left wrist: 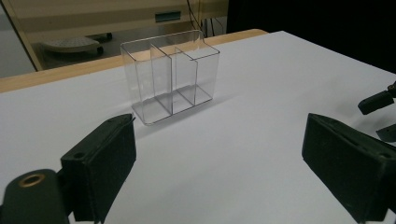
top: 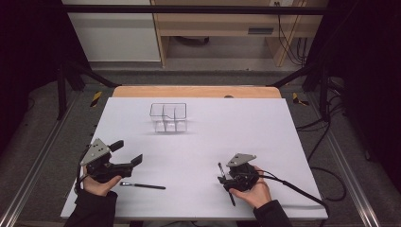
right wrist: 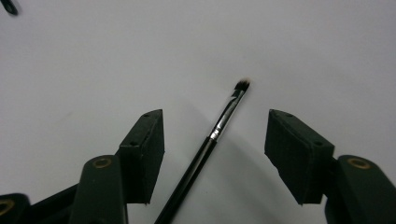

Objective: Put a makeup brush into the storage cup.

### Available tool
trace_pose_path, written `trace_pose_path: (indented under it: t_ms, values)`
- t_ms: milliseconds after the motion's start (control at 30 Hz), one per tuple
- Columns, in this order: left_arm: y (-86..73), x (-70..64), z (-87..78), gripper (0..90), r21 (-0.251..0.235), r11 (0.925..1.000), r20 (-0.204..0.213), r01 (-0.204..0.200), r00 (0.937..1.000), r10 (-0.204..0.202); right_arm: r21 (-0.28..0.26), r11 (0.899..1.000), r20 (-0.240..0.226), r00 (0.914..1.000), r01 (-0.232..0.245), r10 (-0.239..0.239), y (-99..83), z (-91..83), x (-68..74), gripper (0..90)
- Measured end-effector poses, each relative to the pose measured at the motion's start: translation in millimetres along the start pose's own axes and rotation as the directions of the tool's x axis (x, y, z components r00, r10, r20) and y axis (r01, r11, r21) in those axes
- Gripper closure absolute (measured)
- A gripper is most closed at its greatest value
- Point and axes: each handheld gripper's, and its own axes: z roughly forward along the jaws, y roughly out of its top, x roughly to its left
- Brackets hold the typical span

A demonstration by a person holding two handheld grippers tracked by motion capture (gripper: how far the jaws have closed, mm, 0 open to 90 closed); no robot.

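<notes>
Left tool (top: 126, 152) at lower left of the high view, jaws wide, a dark pen (top: 142, 186) just below it on the white surface (top: 265, 127), clear divided organiser (top: 169, 117) upper centre, right tool (right wrist: 215, 140) lower right, jaws wide either side of a thin brush (right wrist: 219, 126) lying flat.

On the bench (top: 198, 142), an organizer (top: 169, 117) stands toward the far edge, left of centre. A pen (top: 142, 185) lies near the near edge at left. A brush (right wrist: 210, 140) lies near the near edge at right, between the right gripper's (right wrist: 212, 154) jaws.
</notes>
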Motion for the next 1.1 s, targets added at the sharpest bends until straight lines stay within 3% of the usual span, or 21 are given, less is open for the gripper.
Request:
trace_pose_path:
  t_ms: [200,533,1100]
  values:
    - [0.3,-1.1,0.8,9.7,0.003,1.0000,0.002,-0.004,1.0000,0.004,0.035,0.999,-0.008,0.9999,0.006,-0.006,-1.9,4.9,1.2,50.7]
    - [-0.3,-1.8,2.1,9.7,0.005,1.0000,0.007,-0.005,1.0000,0.005,0.077,0.997,-0.009,0.9999,0.011,-0.011,-3.4,9.8,1.8,58.8]
    - [0.0,-2.4,2.1,9.7,0.007,0.9999,0.008,-0.011,0.9999,0.011,0.098,0.995,-0.028,0.9996,-0.002,0.004,-2.7,8.9,0.5,72.9]
